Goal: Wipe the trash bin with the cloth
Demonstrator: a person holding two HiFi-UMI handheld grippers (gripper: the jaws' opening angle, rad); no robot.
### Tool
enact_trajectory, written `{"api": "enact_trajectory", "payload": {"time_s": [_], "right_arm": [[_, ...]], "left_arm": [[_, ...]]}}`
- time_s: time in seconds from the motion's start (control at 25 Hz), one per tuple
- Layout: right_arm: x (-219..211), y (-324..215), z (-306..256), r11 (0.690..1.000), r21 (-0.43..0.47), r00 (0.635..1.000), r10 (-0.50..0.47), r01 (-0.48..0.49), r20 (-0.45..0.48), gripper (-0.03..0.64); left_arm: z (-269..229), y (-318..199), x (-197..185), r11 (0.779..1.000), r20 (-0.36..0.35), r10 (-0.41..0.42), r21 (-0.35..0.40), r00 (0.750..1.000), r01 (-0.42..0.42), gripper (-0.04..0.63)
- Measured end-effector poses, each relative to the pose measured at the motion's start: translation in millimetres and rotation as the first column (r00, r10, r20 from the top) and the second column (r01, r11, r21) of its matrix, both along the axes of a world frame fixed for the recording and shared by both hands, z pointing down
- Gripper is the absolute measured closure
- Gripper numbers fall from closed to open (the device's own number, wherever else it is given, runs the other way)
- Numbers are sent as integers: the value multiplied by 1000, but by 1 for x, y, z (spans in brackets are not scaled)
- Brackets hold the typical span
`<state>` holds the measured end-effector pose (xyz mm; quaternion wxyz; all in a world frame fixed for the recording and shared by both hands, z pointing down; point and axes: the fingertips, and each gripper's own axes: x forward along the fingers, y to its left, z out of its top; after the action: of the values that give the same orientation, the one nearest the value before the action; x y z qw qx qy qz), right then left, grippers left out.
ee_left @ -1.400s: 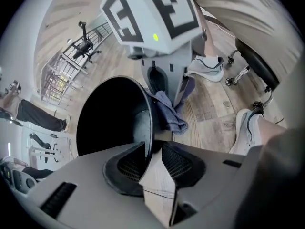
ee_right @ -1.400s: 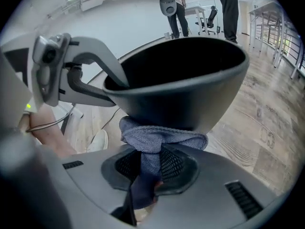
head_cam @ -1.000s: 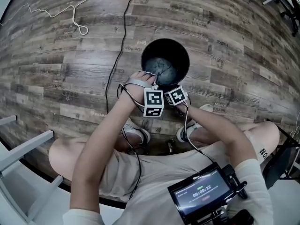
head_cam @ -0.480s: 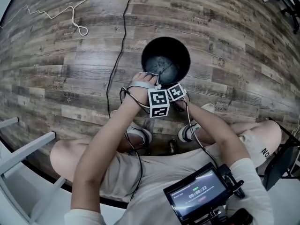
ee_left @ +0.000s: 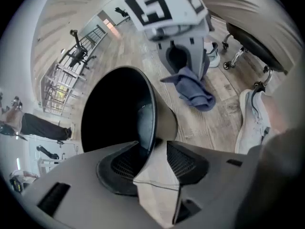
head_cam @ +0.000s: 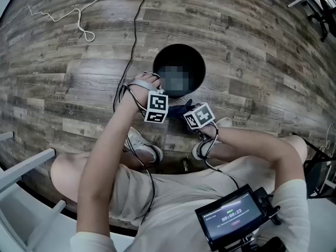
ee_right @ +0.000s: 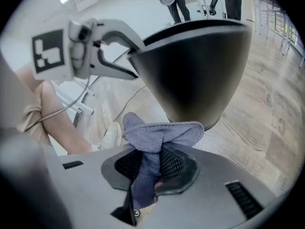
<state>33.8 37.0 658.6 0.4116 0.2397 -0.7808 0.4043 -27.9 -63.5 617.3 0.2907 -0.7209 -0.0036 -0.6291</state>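
Since the earlier frames the right tongs (ee_right: 150, 160) have drawn back from the near rim of the bin (ee_left: 116, 111) toward the person. The two marker cubes, then side by side, now stand apart.

On the left tongs (ee_left: 156, 149) the jaws have just been opening and stand wide, straddling the bin's rim. The rim runs in between the pads, close to the one on that view's left, and floor (head_cam: 252, 51) shows through the gap beside it.

On the right tongs the jaws are closed on the cloth (ee_right: 159, 130), a blue-grey bunch pinched at its middle and bulging out above the pads. The cloth is outside the bin, near the lower part of the outer wall on the person's side. The left gripper view shows it hanging from the jaws, apart from that wall and above the floor.

The bin is black, round and open at the top, and it stands on the wood-plank floor ahead of the person's knees. The left cube (head_cam: 156, 107) lies at the bin's near-left rim. The right cube (head_cam: 199, 115) lies nearer the person, to the right.

- **Shoes:** two white shoes (head_cam: 142, 143) sit just behind the tongs.
- **Cable:** a dark cable (head_cam: 131, 35) runs past the bin's left side.
- **Cord:** a white cord (head_cam: 79, 22) is looped well off to the left.
- **Screen:** a lit screen (head_cam: 233, 220) sits at the lower edge of the head view.
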Motion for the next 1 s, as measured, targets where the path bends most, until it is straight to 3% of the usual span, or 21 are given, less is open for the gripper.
{"api": "enact_trajectory", "payload": {"time_s": [0.12,0.28,0.6,1.0], "right_arm": [[-3,2,-41,1000,22,998,10,-11,62,540],[-2,-13,-80,997,46,992,58,-63,114,540],[1,-45,-76,991,84,990,93,-102,103,541],[6,-53,-12,996,91,1000,11,-13,17,540]], "left_arm": [[3,0,0,999,-29,-26,-20,999,25,413],[2,-1,1,995,3,-71,-63,997,71,418],[-1,8,10,980,-22,-165,-119,986,162,434],[-4,21,21,993,-50,-65,-103,997,59,479]]}}
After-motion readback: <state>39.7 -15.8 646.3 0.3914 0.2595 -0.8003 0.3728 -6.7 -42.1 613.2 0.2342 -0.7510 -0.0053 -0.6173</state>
